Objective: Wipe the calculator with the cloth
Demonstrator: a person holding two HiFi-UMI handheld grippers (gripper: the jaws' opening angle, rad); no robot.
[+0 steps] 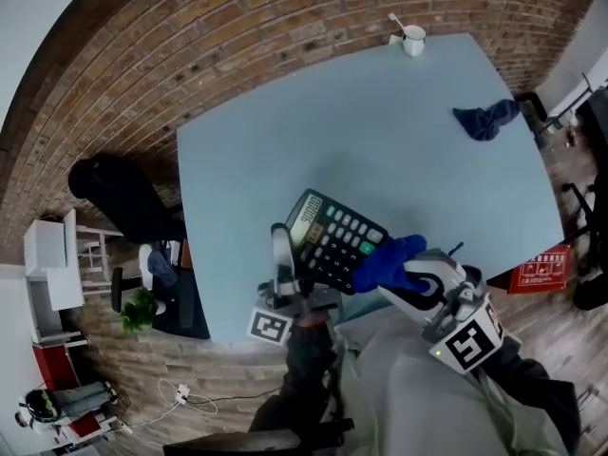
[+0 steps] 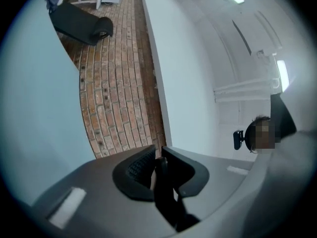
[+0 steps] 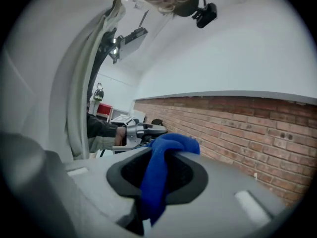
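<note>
Above the table, left gripper clamping calculator, right gripper clamping cloth against it

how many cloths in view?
2. One bright blue cloth pinched in the right claw, at the calculator's corner; one darker blue cloth bunched on the table near its far right edge. No others show.

In my head view the calculator hangs low centre over the table's near edge. My left gripper is at its left, and my right gripper with the cloth at its right. A mug stands on the table's upper right corner, and a crumpled rag lies near the right edge.
</note>
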